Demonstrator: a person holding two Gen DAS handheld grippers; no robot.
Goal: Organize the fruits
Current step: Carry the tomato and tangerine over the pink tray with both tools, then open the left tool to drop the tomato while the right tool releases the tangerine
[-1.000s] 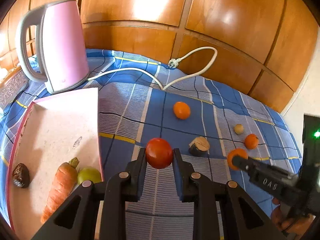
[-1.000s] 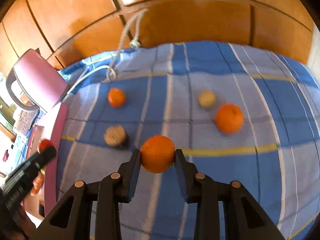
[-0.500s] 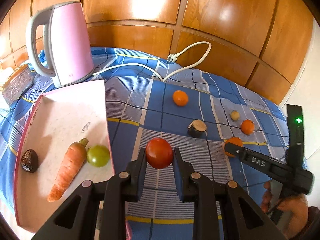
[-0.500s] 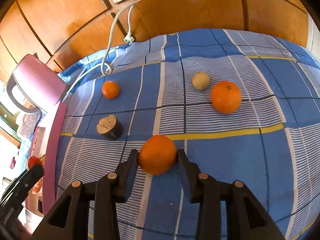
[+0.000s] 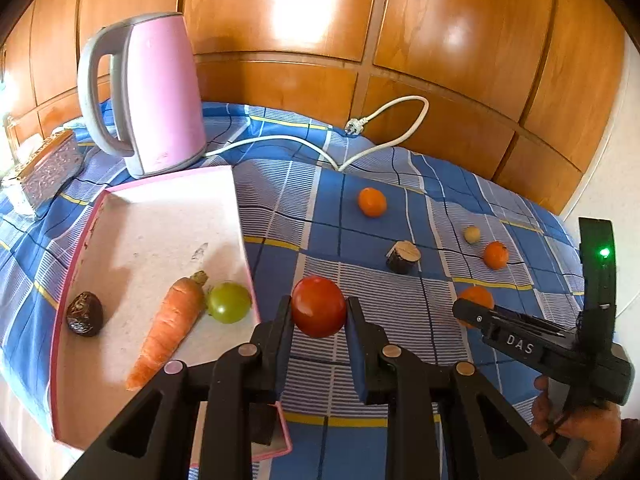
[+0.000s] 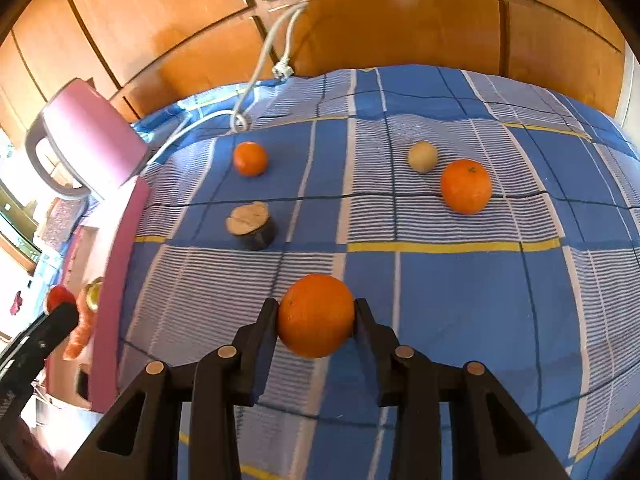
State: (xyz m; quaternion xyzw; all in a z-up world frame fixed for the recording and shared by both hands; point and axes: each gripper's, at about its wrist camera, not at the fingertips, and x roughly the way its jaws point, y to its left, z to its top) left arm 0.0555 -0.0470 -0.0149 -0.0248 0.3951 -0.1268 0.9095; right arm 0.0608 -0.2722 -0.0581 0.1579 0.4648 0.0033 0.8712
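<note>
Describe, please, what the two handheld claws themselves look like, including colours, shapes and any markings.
Both are matte black plastic. The left claw and the right claw each have two flat, blue-faced pads on angular linkage arms with triangular cut-outs and round silver pivot pins. Seen from the left wrist view, the right claw's body bears white "DAS" lettering and an upright black part with a lit green light. A dark sleeve edge shows at the hand.

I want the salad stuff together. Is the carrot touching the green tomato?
Touching. The left wrist view shows the carrot, at its stem end, meeting the green tomato in the pink tray.

Four oranges (image 6: 315,315) (one held), one tomato (image 5: 319,306).
</note>
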